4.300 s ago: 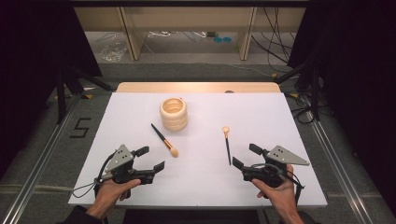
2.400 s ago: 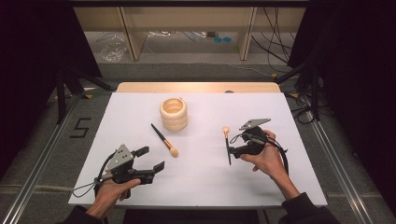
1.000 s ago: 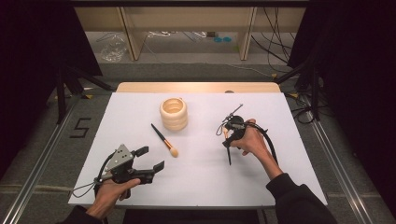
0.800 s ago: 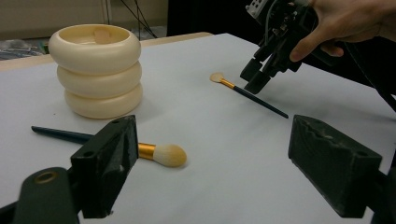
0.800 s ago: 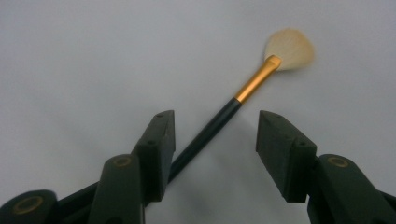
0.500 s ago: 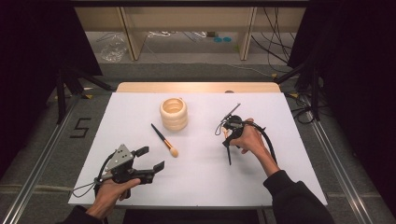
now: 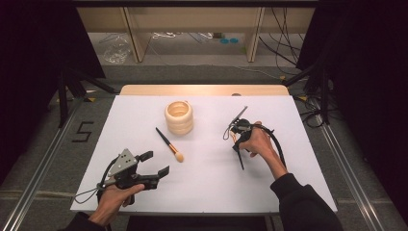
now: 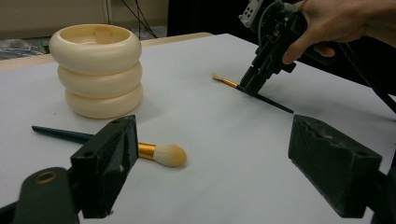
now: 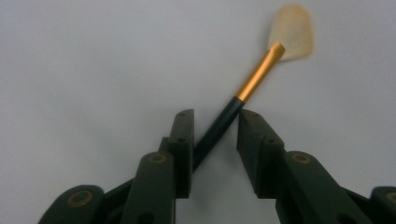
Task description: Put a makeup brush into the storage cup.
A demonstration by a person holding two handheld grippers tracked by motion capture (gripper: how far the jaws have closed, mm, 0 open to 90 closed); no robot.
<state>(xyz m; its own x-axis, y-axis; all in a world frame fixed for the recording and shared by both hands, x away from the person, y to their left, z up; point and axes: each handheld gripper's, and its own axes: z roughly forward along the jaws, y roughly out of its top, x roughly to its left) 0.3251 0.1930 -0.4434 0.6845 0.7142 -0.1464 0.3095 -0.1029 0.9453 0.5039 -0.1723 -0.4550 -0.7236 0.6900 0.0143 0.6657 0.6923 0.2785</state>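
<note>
Between the two black jaws of the right gripper (image 9: 212,128) lies the dark handle of a thin makeup brush with a gold ferrule and a small pale flat tip (image 9: 254,84). The jaws stand a little apart on either side of the handle, one close against it and the other with a sliver of gap, so they straddle it without a firm pinch. From the high view, this gripper (image 7: 236,139) points steeply down at the right-centre of the white table (image 7: 288,192), the person's right hand (image 7: 256,142) wrapped around its body, a black cable looping back over the wrist and dark sleeve. The thin brush (image 7: 237,151) lies flat on the table, its dark handle running toward the person's side. In the left gripper view, the same brush (image 8: 243,88) shows its pale tip pointing toward the cup.

Near the front left of the table, the left gripper (image 7: 154,163) rests low in the person's left hand (image 7: 113,199), its jaws spread wide and gripping nothing. Just beyond it lies a larger makeup brush with a dark handle, gold ferrule and round cream-coloured head (image 7: 170,145), set diagonally with its head toward the person. Farther back stands a cream-coloured cup shaped like three stacked rings (image 7: 179,117), upright, its mouth open, well apart from both brushes.
</note>
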